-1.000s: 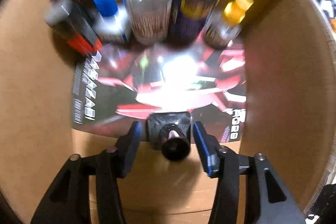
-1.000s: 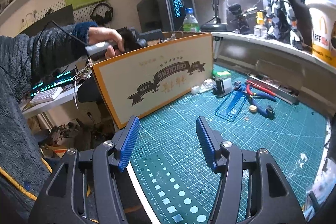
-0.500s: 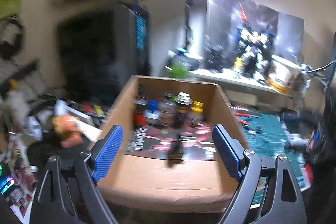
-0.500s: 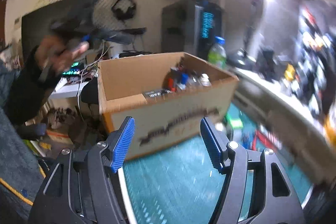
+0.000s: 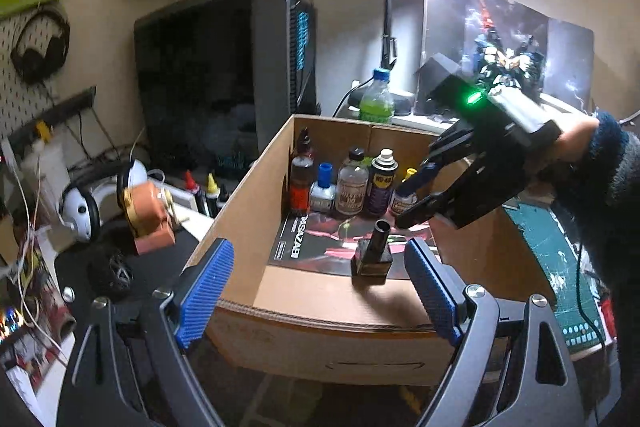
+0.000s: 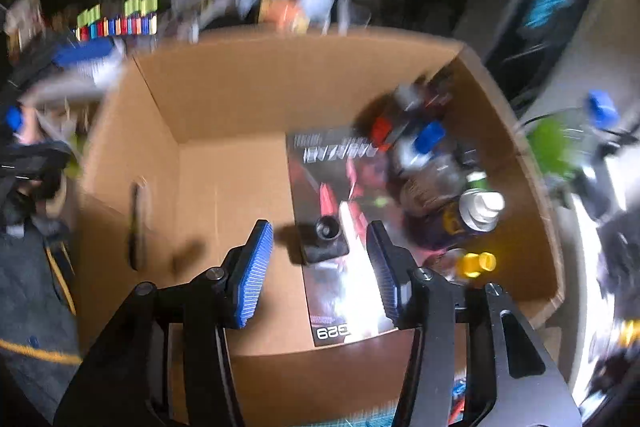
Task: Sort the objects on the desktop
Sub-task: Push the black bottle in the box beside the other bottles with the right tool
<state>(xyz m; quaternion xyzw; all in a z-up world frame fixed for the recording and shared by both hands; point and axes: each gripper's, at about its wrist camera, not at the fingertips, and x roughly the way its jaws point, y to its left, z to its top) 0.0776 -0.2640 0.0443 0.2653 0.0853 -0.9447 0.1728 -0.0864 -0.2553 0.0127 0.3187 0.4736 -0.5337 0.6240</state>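
Over the cardboard box, the right gripper is closing its empty fingers toward the black bottle, likely repositioning it; the left gripper is hanging open, clearing room.

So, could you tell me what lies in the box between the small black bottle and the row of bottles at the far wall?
Only the glossy booklet on the box floor lies between the black bottle and the row of bottles, shown clearest in the left wrist view.
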